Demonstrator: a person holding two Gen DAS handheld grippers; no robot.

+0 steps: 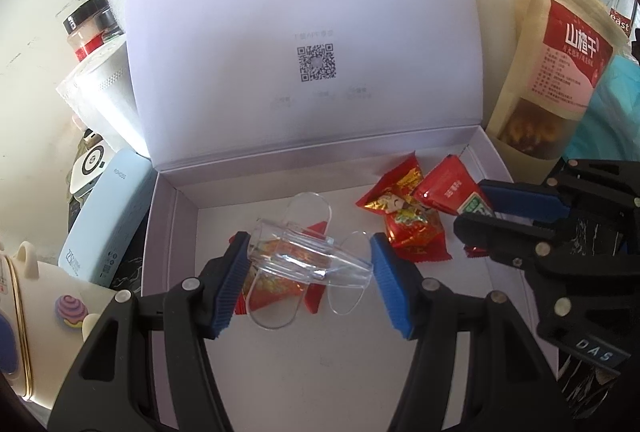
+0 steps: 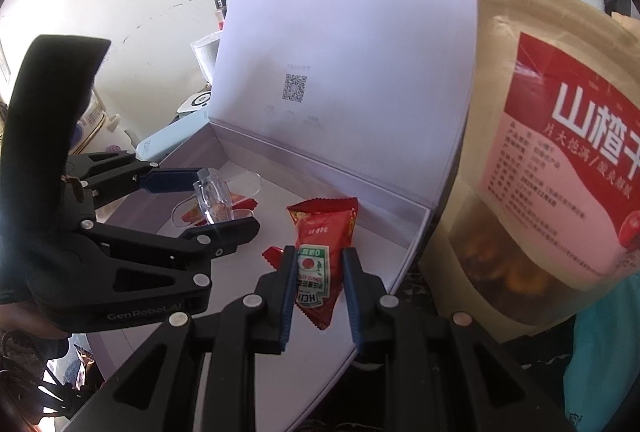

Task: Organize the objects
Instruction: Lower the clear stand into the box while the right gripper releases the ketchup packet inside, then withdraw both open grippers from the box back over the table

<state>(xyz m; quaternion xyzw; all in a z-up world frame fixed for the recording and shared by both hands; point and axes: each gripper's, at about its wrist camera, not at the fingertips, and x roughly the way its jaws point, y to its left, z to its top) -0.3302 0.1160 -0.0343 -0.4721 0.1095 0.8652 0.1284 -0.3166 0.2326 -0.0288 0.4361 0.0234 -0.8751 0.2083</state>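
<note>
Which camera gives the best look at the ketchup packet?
The right wrist view: the ketchup packet fills the centre between the right gripper pads, label readable. The left wrist view shows it small, partly hidden behind that gripper.

The left tongs (image 1: 306,268) reach forward, jaws spread wide, blue pads (image 1: 230,280) facing inward. The right tongs (image 2: 318,276) angle in from the right, jaws narrowly parted.
</note>
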